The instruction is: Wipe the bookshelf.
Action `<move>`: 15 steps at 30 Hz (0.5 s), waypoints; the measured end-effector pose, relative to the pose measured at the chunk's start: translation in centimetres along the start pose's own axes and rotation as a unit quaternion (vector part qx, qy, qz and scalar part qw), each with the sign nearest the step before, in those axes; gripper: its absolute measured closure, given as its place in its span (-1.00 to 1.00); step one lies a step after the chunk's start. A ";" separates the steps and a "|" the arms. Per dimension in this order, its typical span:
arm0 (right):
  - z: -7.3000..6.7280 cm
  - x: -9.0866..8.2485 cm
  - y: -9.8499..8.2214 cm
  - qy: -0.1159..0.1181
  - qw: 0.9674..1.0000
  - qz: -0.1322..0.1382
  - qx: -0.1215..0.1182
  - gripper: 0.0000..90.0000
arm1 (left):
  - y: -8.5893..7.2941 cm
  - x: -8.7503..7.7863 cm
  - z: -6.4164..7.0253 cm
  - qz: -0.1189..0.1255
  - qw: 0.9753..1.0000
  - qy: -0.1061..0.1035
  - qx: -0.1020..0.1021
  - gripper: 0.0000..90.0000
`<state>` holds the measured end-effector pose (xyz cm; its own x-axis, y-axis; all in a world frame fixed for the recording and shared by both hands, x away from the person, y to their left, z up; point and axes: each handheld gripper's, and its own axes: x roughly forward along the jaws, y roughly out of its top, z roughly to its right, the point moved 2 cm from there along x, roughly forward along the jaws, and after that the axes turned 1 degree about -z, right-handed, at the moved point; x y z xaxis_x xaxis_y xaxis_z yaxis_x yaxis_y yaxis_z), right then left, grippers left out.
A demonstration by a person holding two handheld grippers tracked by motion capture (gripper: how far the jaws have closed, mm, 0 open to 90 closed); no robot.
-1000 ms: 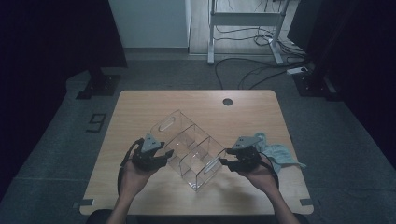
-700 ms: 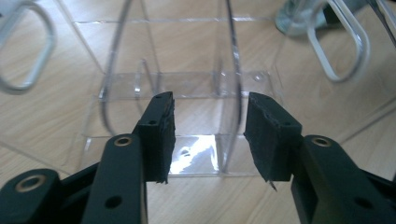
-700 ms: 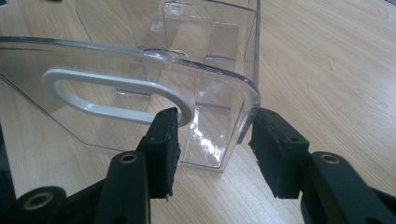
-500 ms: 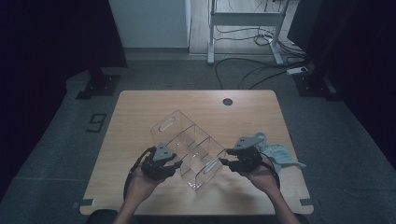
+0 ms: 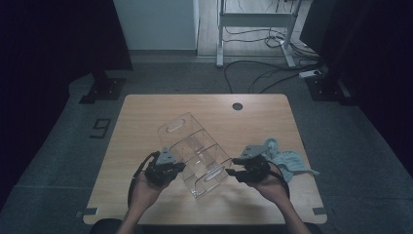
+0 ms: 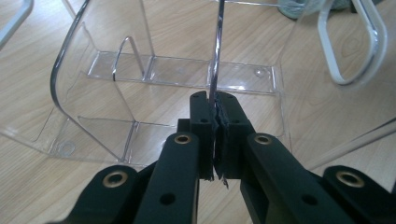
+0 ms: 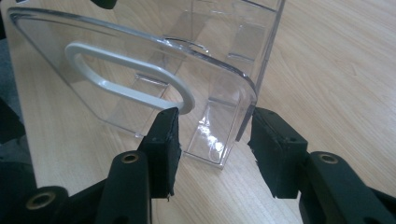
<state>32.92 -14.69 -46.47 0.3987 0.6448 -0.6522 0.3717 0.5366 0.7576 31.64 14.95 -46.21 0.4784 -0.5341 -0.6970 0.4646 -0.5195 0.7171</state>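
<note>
Organizer (image 5: 195, 153), a clear plastic one with dividers and cut-out handles, sits diagonally on the near half of the wooden table (image 5: 146, 112), between my two hands. Nearest me, my left gripper (image 6: 215, 105) has just been closing and now pinches one thin side wall edge-on between its pads; I judge the bite shallow, so I should keep it square to the wall and not twist. My right gripper (image 7: 212, 128) stands with its jaws spread around the corner of the end wall, just below the white-rimmed handle slot (image 7: 130, 79), neither pad pressing yet as far as I can tell. To do this well I would close the right side gently before lifting, then raise both hands together and level, since slick plastic may slip. Farther right, a bluish cloth (image 5: 290, 161) lies near the table edge, apart from the work.
</note>
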 end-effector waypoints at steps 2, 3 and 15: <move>0.0 0.0 0.0 0.005 1.000 0.001 0.002 0.15 | 0.0 0.1 -0.1 0.001 1.000 0.005 0.000 0.92; -0.1 0.0 0.0 0.007 1.000 0.001 0.003 0.16 | 0.0 0.1 -0.2 0.001 1.000 0.007 -0.001 0.92; -0.8 0.2 0.1 0.030 1.000 0.001 -0.004 0.17 | 0.3 0.6 -1.2 0.007 0.999 0.035 -0.007 0.84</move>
<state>32.40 -14.08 -46.55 0.3490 0.6775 -0.6474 0.3639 0.5386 0.7599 32.88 15.29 -46.40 0.5353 -0.4926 -0.6862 0.4675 -0.5038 0.7264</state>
